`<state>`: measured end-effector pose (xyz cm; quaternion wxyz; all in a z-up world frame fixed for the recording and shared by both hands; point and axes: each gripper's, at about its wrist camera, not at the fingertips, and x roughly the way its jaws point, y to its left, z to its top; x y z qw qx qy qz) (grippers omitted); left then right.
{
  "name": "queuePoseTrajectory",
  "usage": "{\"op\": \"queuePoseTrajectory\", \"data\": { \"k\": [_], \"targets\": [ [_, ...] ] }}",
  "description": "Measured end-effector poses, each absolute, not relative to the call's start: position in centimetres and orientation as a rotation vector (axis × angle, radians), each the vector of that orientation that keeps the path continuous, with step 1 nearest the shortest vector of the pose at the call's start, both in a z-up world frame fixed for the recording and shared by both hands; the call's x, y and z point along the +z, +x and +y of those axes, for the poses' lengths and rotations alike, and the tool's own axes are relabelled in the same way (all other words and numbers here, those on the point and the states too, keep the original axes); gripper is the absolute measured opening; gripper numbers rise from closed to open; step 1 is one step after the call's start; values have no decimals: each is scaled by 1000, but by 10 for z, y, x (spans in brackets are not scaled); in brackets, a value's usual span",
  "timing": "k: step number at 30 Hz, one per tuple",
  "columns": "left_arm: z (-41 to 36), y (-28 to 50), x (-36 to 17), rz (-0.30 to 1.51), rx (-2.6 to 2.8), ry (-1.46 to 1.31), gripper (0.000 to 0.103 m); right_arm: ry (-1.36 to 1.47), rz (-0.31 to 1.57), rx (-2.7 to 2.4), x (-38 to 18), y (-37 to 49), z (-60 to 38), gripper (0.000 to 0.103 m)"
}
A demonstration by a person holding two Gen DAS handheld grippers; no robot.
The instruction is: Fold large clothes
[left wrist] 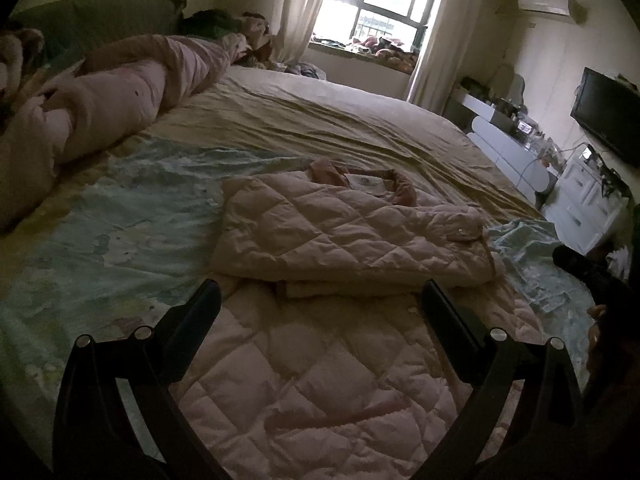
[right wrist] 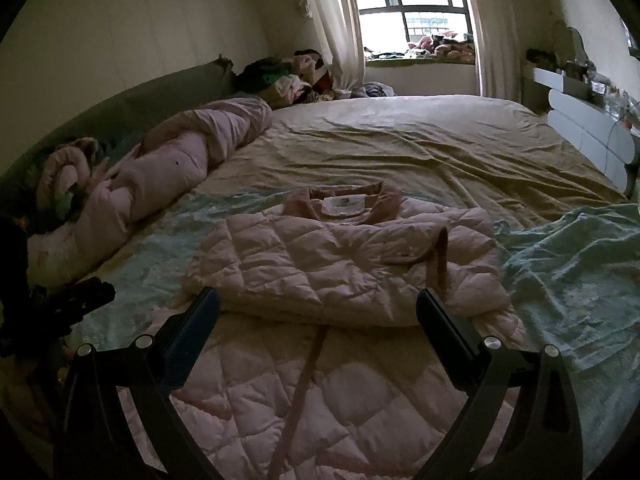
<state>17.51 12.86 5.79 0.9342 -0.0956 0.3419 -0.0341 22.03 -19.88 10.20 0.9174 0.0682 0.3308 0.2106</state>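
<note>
A pale pink quilted coat (left wrist: 348, 232) (right wrist: 340, 264) lies on the bed, its sleeves folded over its upper half and its collar with a white label (right wrist: 343, 204) at the far end. The lower half of the coat stretches toward me under both grippers. My left gripper (left wrist: 320, 300) hovers open above the lower half, nothing between its fingers. My right gripper (right wrist: 318, 308) is open too, just short of the folded sleeves. The right gripper shows as a dark shape (left wrist: 588, 268) at the right edge of the left wrist view.
The bed (right wrist: 420, 152) has a creased beige sheet and a light teal cover (right wrist: 580, 264). A rolled pink duvet (left wrist: 120, 96) lies along the left by a green headboard. White drawers (left wrist: 580, 208), a TV (left wrist: 608, 116) and a curtained window (right wrist: 416, 4) stand beyond.
</note>
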Motion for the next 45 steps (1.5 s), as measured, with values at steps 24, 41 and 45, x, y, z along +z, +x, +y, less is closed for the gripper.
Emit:
{"op": "queuePoseTrajectory", "data": {
  "k": [24, 41, 45],
  "targets": [
    [106, 123, 61, 673, -68, -139, 94, 147, 616, 445, 115, 175, -220, 98],
    [102, 90, 40, 692, -60, -133, 94, 134, 611, 477, 104, 145, -220, 99],
    [102, 83, 34, 702, -54, -131, 94, 133, 616, 473, 102, 139, -221, 99]
  ]
}}
